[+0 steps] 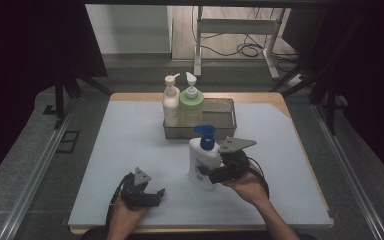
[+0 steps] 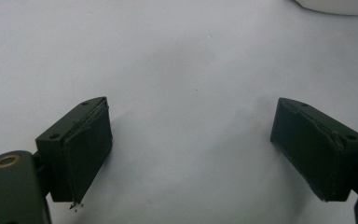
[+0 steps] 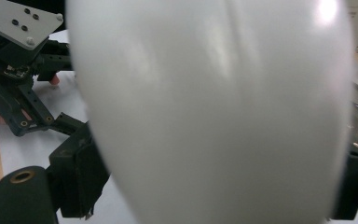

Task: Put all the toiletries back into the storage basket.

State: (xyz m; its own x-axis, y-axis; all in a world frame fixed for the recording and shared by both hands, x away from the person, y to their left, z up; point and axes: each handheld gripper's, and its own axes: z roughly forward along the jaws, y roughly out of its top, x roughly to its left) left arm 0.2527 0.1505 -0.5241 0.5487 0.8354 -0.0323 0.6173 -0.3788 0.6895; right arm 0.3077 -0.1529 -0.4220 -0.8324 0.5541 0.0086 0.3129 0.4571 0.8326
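Observation:
A white pump bottle (image 1: 200,157) with a blue pump head stands on the pale mat (image 1: 130,145), in front of the wire basket. My right gripper (image 1: 207,172) comes at it from the right, low on its body. In the right gripper view the bottle (image 3: 214,102) sits between the two black jaws, and both pads (image 3: 86,172) lie against its sides. My left gripper (image 1: 155,196) rests near the mat's front edge, left of the bottle. Its jaws stand wide apart over bare mat (image 2: 191,70), with nothing between them (image 2: 191,154).
A wire basket (image 1: 225,131) stands at the back middle of the mat. It holds a cream pump bottle (image 1: 171,105) and a green pump bottle (image 1: 191,107) at its left end. The basket's right half holds nothing. Dark frame rails flank the table.

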